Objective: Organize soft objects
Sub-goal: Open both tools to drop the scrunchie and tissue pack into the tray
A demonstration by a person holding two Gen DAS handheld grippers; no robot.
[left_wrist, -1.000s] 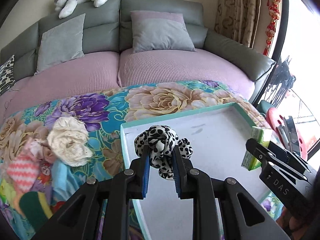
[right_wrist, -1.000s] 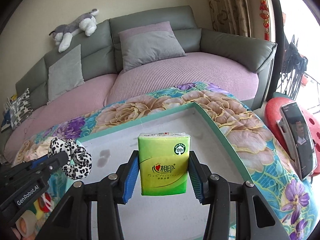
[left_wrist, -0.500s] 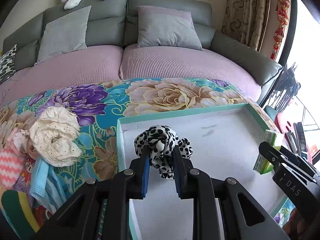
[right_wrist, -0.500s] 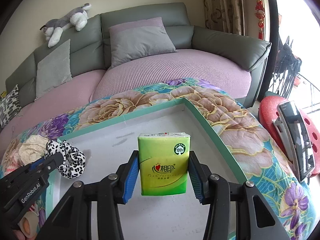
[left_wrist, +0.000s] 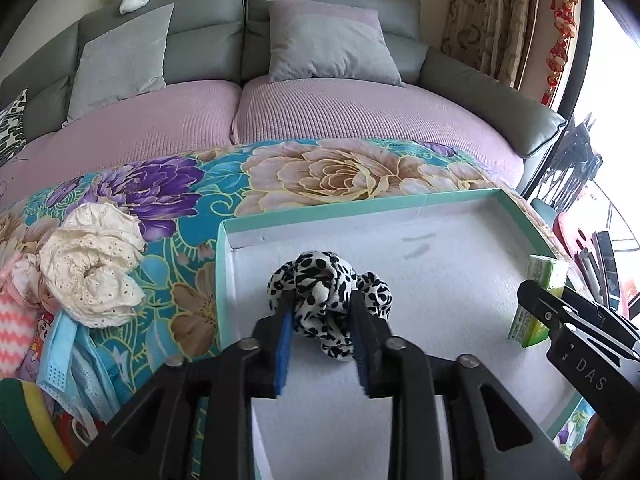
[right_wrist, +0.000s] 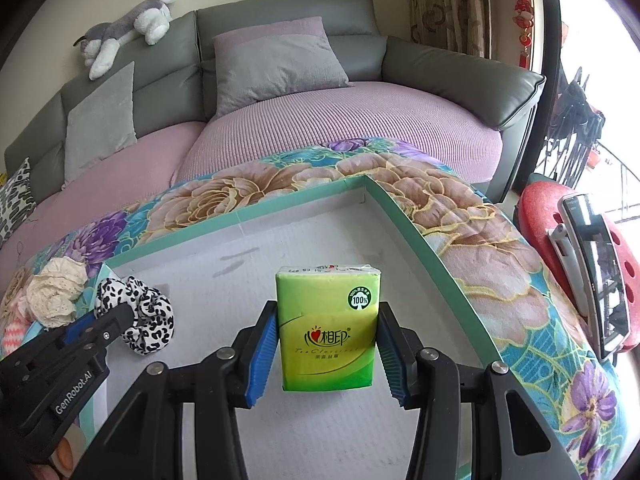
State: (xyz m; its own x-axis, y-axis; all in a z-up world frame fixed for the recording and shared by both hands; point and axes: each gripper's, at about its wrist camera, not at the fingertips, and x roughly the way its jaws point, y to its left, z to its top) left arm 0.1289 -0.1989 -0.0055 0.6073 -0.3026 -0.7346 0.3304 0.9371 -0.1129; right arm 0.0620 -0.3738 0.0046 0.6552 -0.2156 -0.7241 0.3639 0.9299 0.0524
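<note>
Scrunchie (left_wrist: 328, 304) in tray (left_wrist: 360, 208) — left gripper (left_wrist: 322, 354) opening round it; tissues (right_wrist: 329, 330) clamped in right gripper (right_wrist: 326, 364); cream scrunchie (left_wrist: 90, 276), masks (left_wrist: 76, 364) — still outside.

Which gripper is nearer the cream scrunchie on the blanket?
Left. The left gripper, jaws opening around the spotted scrunchie at the tray's near-left corner, sits beside the cream scrunchie. The right gripper holds the tissue pack farther right.
</note>
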